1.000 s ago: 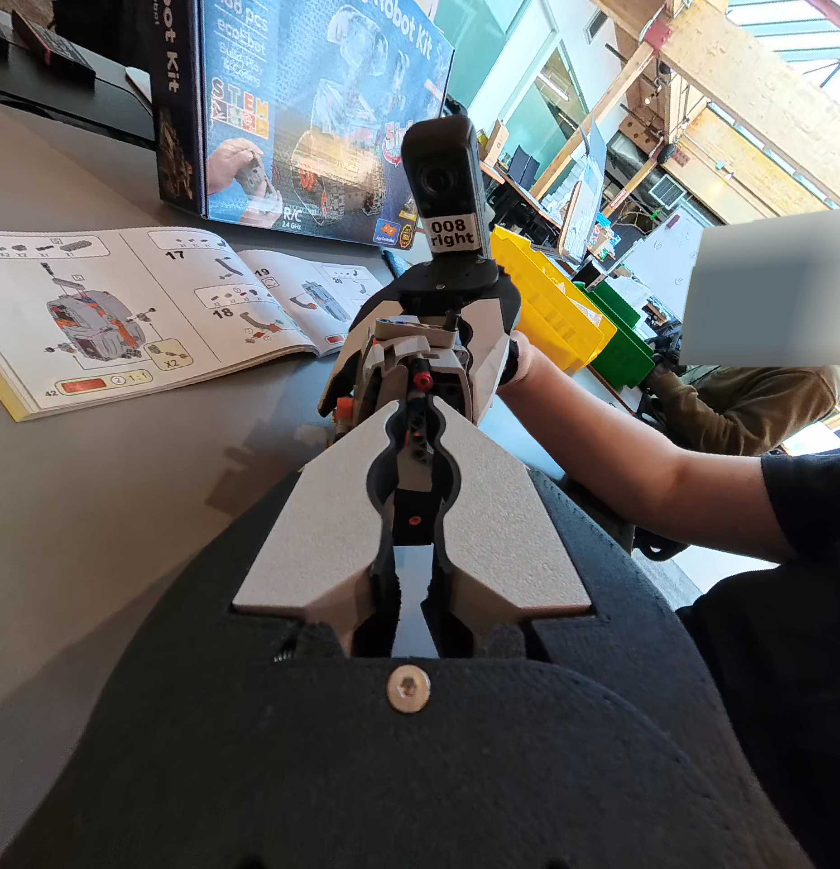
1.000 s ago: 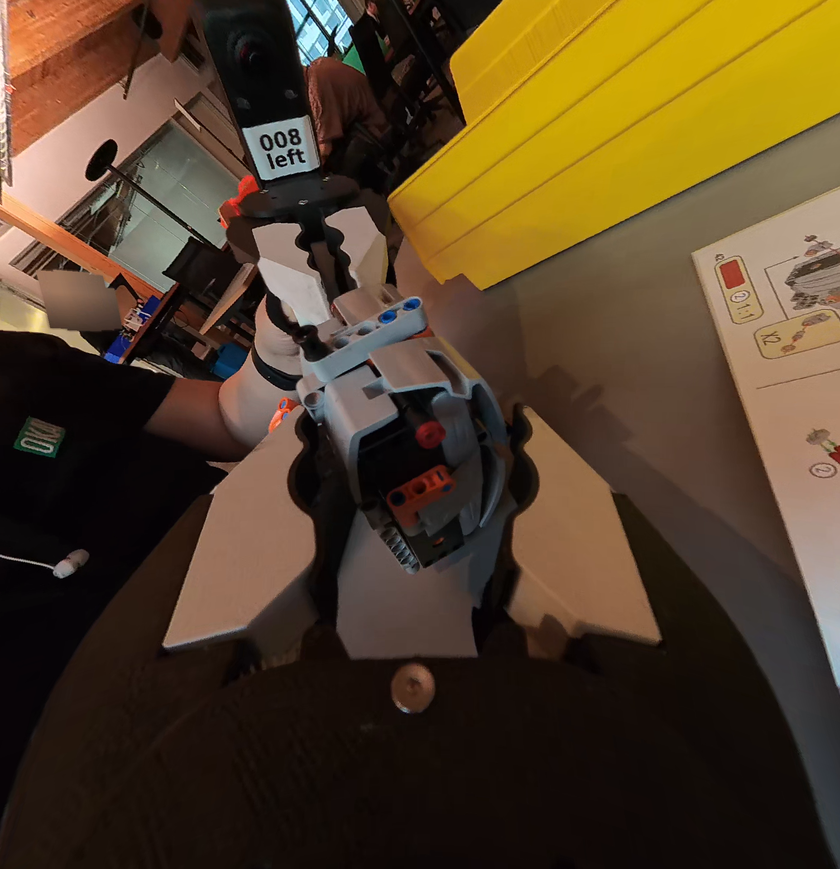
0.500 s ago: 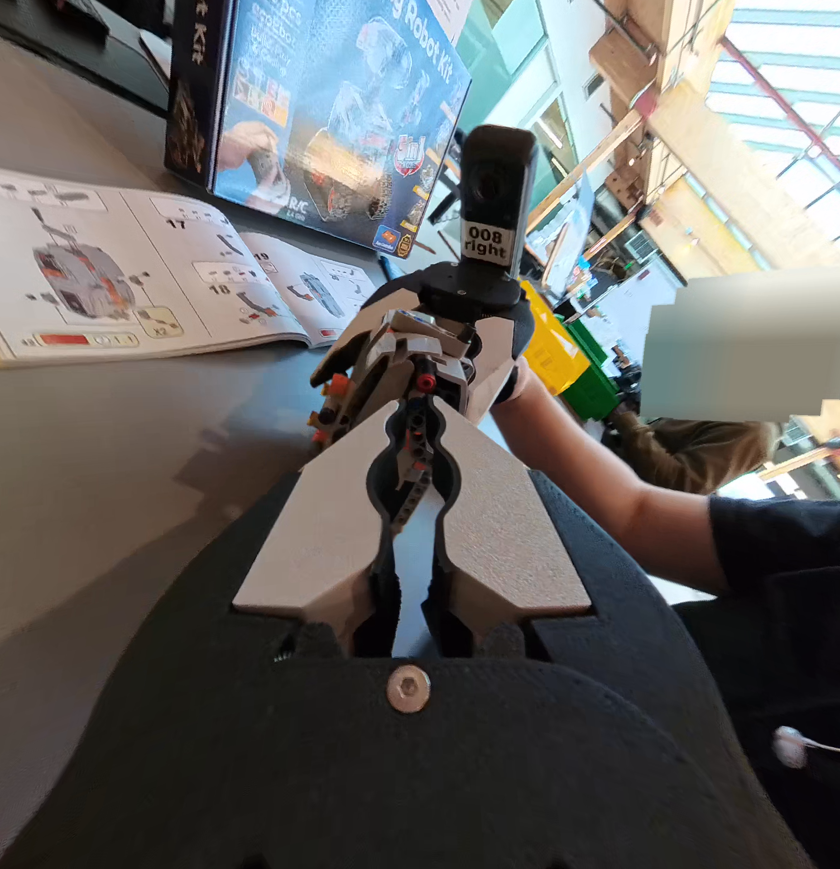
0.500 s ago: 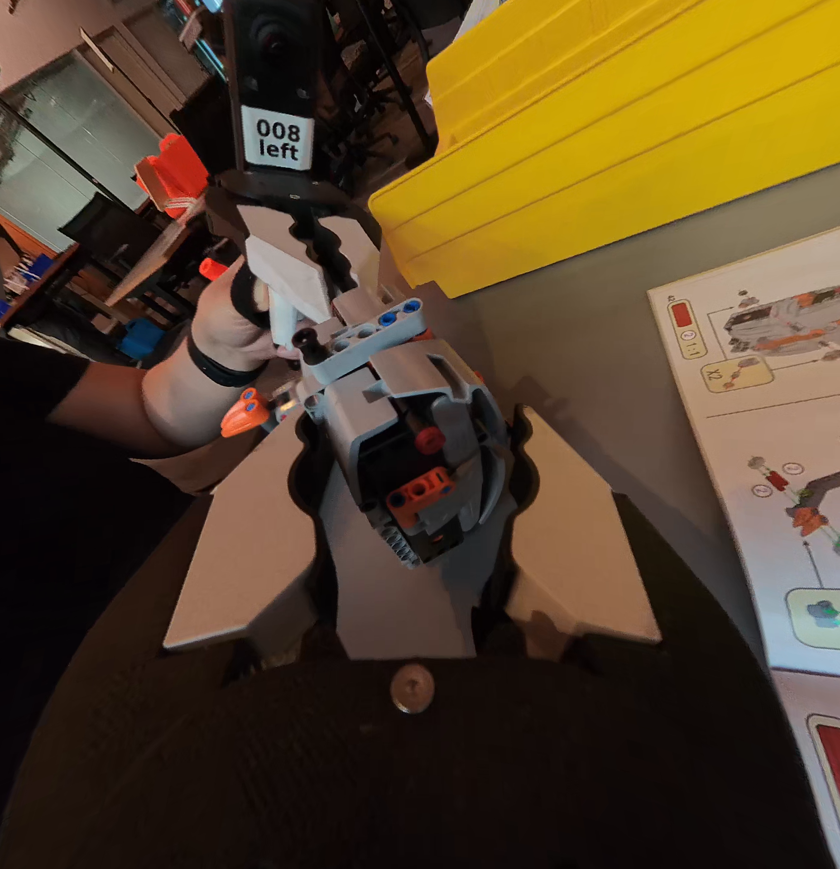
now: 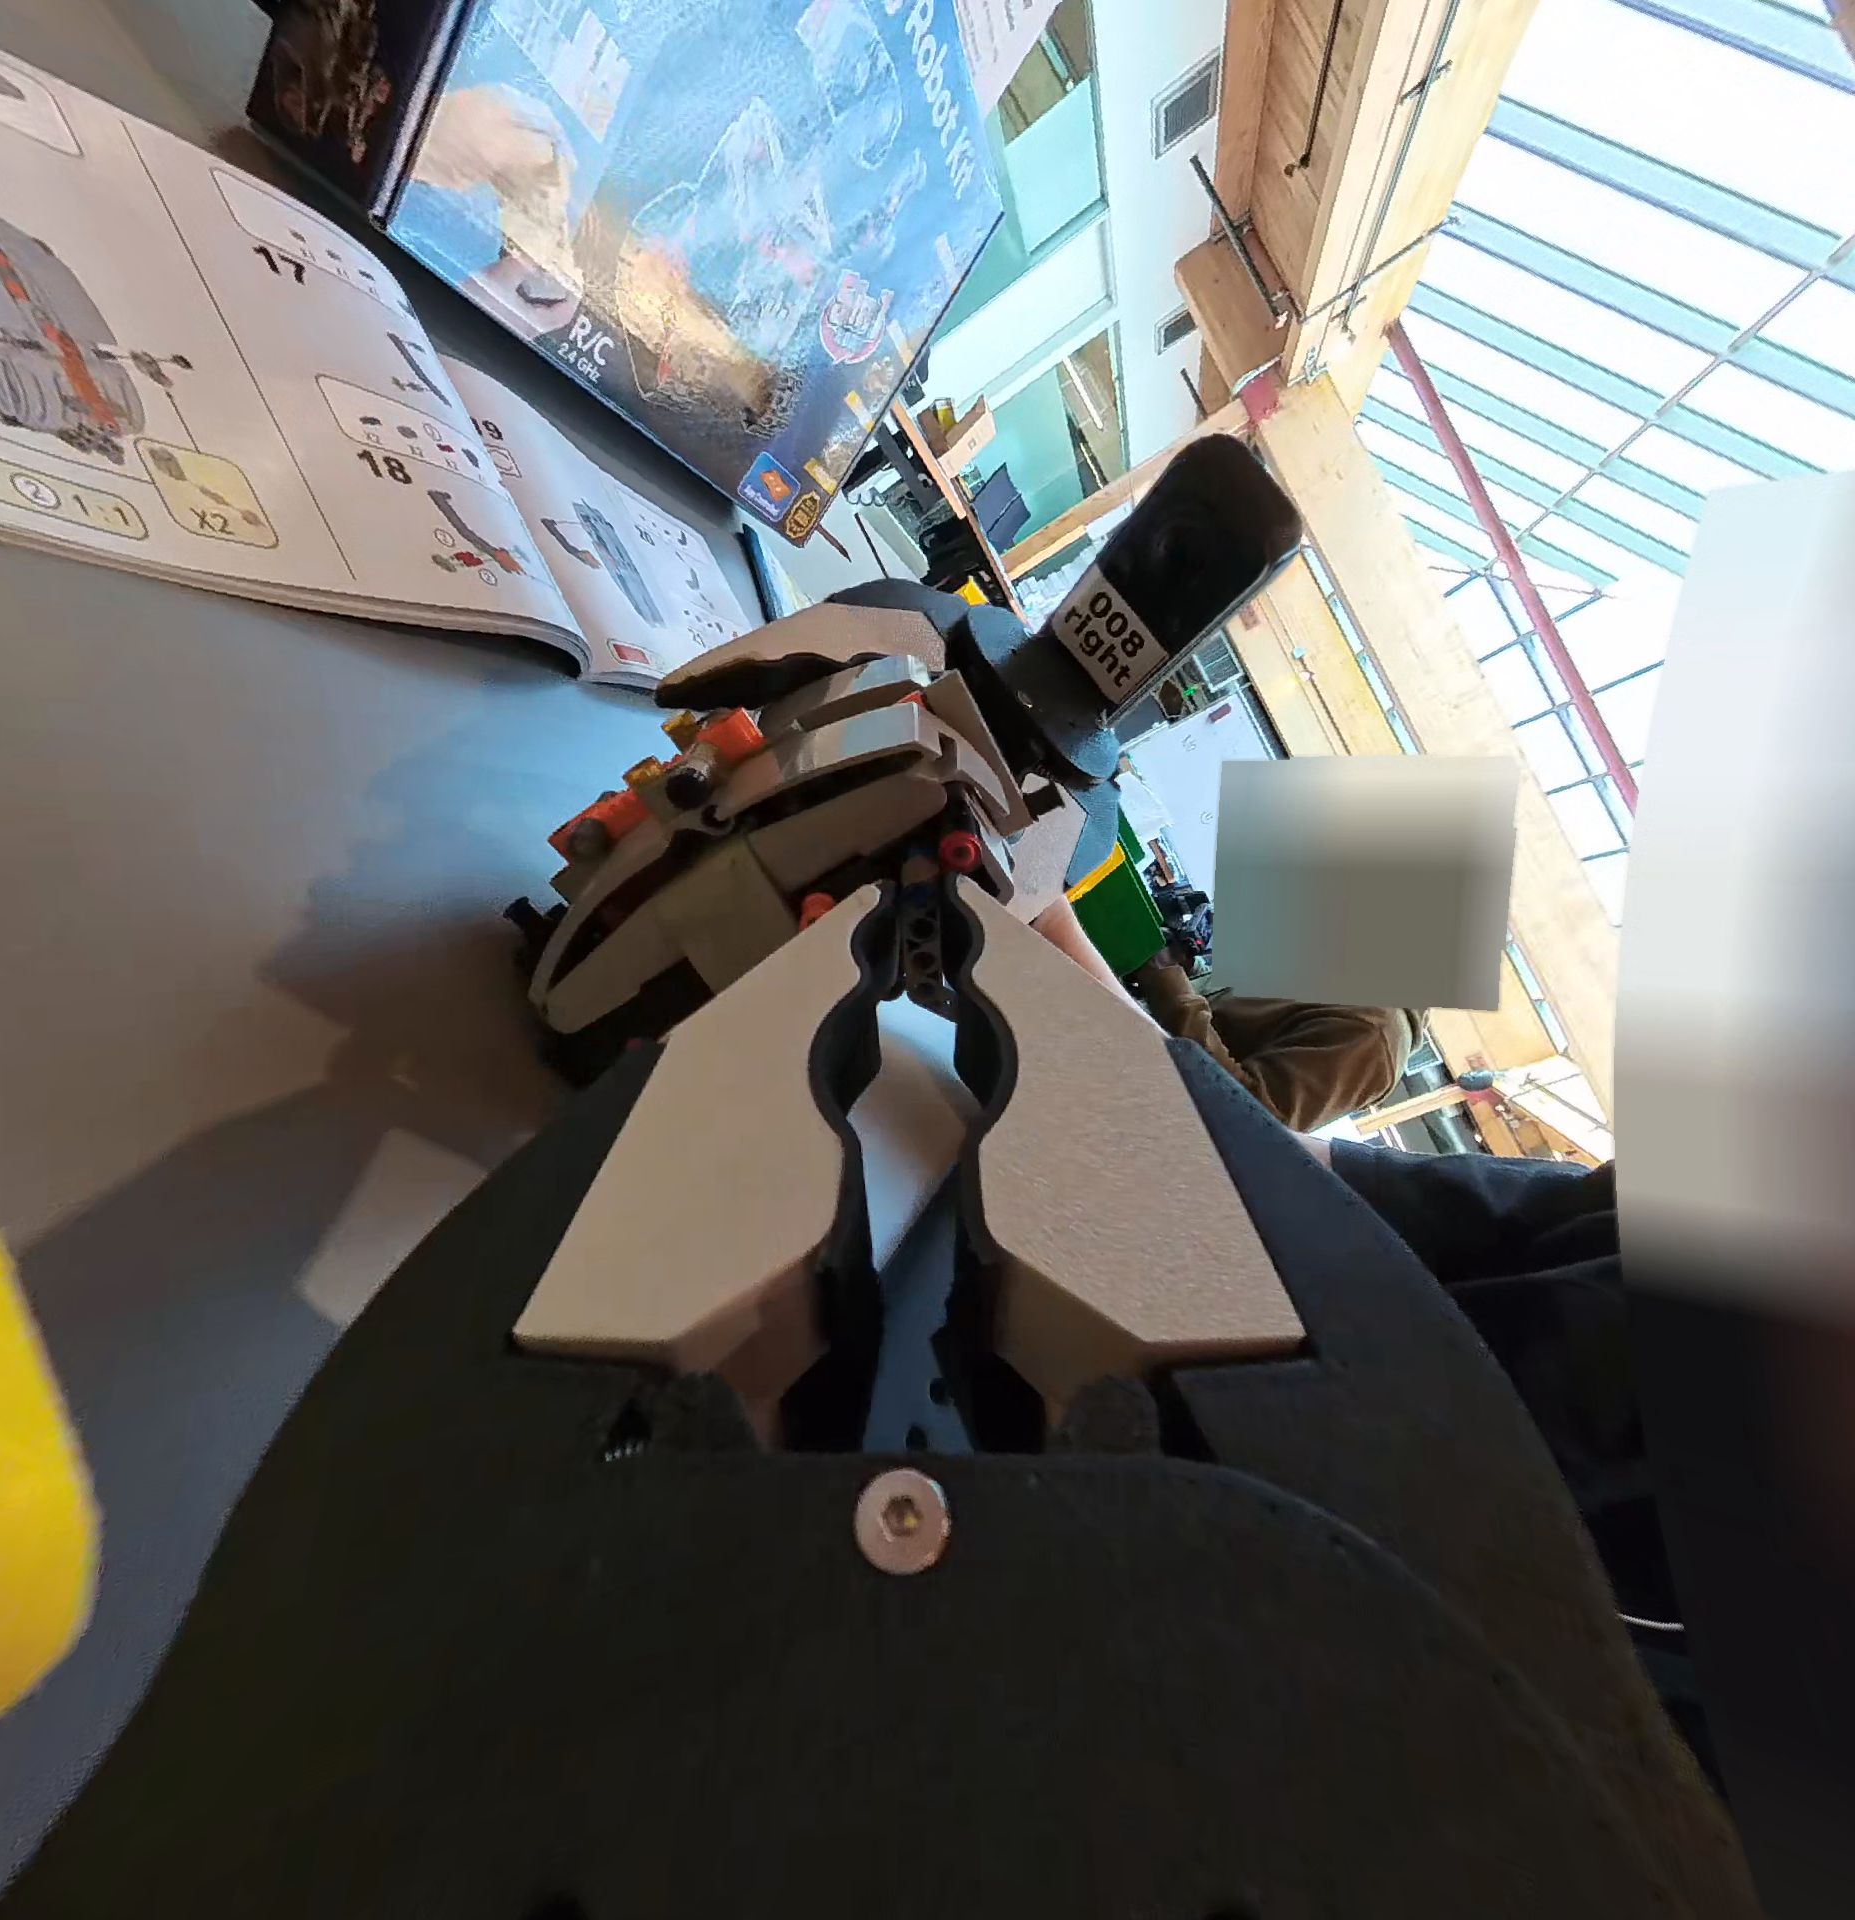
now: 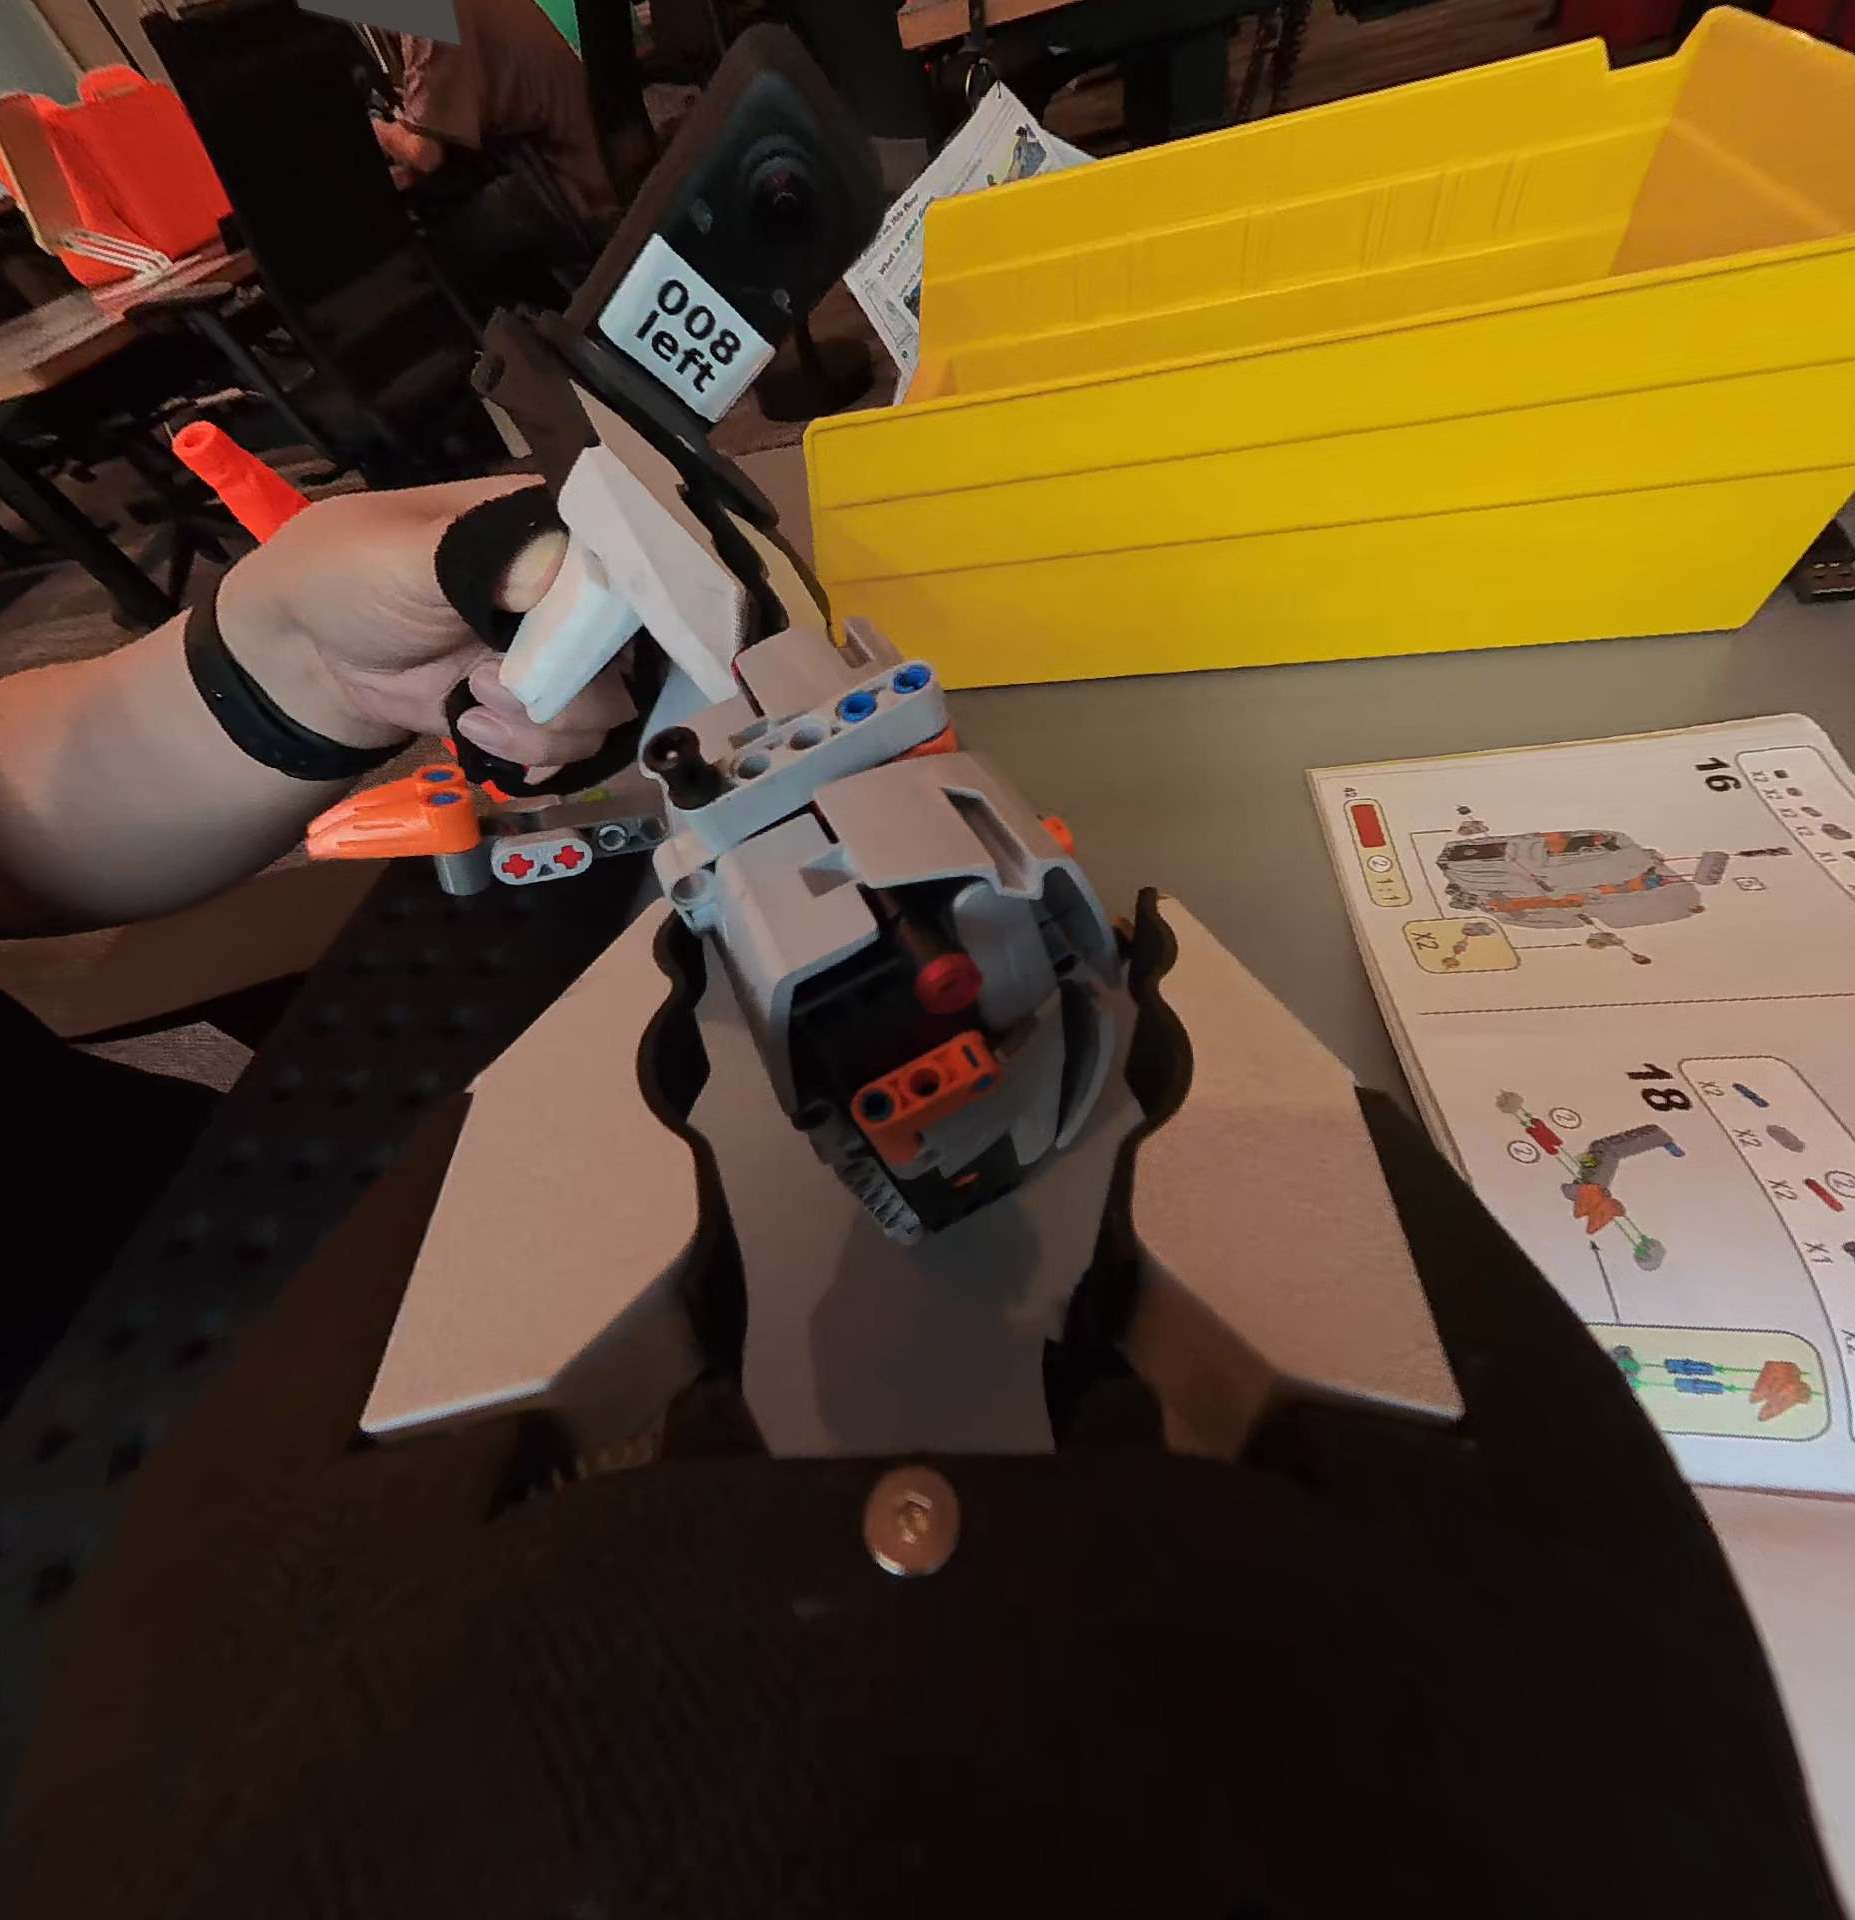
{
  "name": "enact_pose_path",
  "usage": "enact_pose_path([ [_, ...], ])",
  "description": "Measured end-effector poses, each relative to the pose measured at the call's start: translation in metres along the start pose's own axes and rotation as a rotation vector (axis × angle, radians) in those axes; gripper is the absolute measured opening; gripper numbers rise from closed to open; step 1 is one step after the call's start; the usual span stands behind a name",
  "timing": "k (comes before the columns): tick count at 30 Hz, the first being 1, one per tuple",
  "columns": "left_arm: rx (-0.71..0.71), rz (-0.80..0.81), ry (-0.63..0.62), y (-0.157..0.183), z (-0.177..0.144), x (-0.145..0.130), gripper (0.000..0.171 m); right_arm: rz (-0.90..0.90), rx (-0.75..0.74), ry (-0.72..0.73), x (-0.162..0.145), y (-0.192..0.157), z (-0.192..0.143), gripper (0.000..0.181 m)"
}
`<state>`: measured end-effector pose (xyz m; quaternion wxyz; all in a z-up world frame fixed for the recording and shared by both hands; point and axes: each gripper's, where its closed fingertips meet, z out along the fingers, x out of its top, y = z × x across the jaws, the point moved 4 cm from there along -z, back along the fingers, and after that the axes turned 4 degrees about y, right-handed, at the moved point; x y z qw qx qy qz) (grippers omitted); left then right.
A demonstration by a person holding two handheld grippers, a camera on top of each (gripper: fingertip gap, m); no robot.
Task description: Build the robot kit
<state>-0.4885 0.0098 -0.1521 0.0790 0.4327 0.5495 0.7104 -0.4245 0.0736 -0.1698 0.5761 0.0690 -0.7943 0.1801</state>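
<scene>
A grey, black and orange brick model (image 6: 902, 935) is held between both grippers above the grey table (image 6: 1162, 748). My right gripper (image 6: 912, 925) is shut on the model's wide grey body, with its jaws far apart around it. My left gripper (image 5: 918, 935) is shut on a thin black holed beam at the model's other end (image 5: 757, 831). In the right wrist view the left gripper (image 6: 684, 613) reaches in from the upper left, held by a hand (image 6: 362, 623). In the left wrist view the right gripper (image 5: 902, 675) shows behind the model. An orange claw piece (image 6: 403, 821) sticks out at the model's left.
A yellow bin (image 6: 1318, 468) stands behind the model. An open instruction booklet (image 6: 1629, 1039) lies at the right and shows in the left wrist view (image 5: 279, 416) beside the blue kit box (image 5: 694, 208). A black perforated board (image 6: 279, 1091) lies at the left. Across from one pair of fingers to the other is roughly 4 centimetres.
Both grippers have kept their hold and turned together with the model, tilting it sideways. The right wrist view now looks down more at the table, bin and booklet.
</scene>
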Motion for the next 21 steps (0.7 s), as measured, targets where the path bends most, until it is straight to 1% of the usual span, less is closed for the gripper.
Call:
enact_pose_path([
  [5, -0.029, -0.018, -0.015, -0.002, 0.0, 0.0, 0.005, 0.061, 0.053, 0.057, 0.002, 0.001, -0.002, 0.086],
  [8, -0.022, -0.026, -0.007, -0.006, -0.001, 0.003, 0.005, 0.113, 0.086, 0.2, 0.02, 0.003, -0.013, 0.078],
  [9, -0.028, -0.031, -0.014, -0.006, -0.001, 0.003, 0.005, 0.118, 0.082, 0.223, 0.023, 0.005, -0.017, 0.073],
  [15, -0.04, -0.065, -0.045, -0.006, 0.002, 0.003, 0.005, 0.036, 0.09, 0.156, 0.021, 0.001, -0.02, 0.076],
  [18, -0.052, -0.101, -0.088, -0.004, 0.004, 0.0, 0.005, -0.004, 0.116, 0.093, 0.016, -0.004, -0.013, 0.073],
  [21, -0.047, -0.12, -0.097, -0.004, 0.004, -0.001, 0.005, -0.013, 0.126, 0.091, 0.016, -0.005, -0.011, 0.069],
])
